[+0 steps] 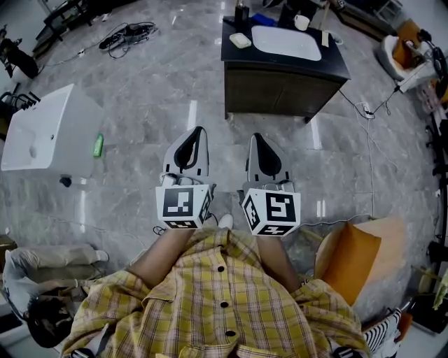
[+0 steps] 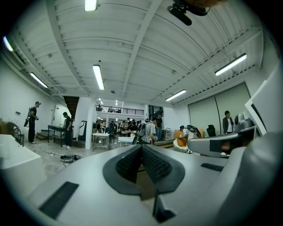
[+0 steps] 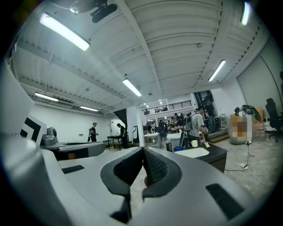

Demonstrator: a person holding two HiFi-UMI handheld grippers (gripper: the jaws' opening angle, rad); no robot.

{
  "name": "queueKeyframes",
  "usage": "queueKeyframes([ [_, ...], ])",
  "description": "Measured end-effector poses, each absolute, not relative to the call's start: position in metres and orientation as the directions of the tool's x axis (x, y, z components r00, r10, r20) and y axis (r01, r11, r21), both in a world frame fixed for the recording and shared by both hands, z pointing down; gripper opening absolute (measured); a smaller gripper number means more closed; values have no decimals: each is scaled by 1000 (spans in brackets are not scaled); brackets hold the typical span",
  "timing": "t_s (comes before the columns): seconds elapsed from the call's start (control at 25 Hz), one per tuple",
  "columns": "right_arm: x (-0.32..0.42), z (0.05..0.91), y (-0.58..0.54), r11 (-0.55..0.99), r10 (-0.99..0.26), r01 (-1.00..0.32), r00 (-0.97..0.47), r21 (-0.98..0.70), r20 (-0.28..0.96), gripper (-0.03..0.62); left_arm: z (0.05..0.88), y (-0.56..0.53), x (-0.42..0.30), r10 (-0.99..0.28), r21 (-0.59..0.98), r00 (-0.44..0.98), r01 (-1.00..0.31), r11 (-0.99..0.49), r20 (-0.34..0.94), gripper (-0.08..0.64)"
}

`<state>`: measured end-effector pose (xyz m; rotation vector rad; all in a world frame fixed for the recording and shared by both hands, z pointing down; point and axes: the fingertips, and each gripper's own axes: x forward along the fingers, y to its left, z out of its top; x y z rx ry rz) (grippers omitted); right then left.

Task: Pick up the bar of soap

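1. The soap (image 1: 240, 40) is a pale bar lying flat on the dark bench (image 1: 334, 61), just beside the left edge of the white basin (image 1: 287, 42). It is untouched and well apart from both grippers.
2. The left gripper (image 1: 198, 131) points level toward the bench. Its fingers (image 2: 128, 164) are closed together with nothing between them.
3. The right gripper (image 1: 257, 138) is in the same condition: fingers (image 3: 157, 165) closed, empty, pointing level.
4. Handling, as a judgement: the bar is probably light, stiff and rounded at the edges, and slick if wet. Whether it is wet cannot be told from here.
5. Hold, as a judgement: the fingers must open first. They should then take the bar across its short width at mid-length, seated low on the sides. A moderate squeeze is best, since too hard a pinch on a rounded bar may shoot it out.
6. Containers:
   - The basin shows nothing inside.
   - A cup (image 1: 301, 22) stands at the back of the bench; its contents cannot be made out.
   - A dark bottle (image 1: 241, 12) stands just behind the soap.
7. Hazard: because the bottle is close behind the soap, an approach from the front edge looks safer.
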<state>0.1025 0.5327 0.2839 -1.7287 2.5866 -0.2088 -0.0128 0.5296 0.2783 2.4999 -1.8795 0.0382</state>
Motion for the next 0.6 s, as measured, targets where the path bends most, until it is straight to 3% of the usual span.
queueKeyframes([
  [0.6, 79, 296, 398, 334, -930, -938, -344, -98, 125, 20, 290, 387, -35, -940, 50, 337, -941, -335, 45, 11],
])
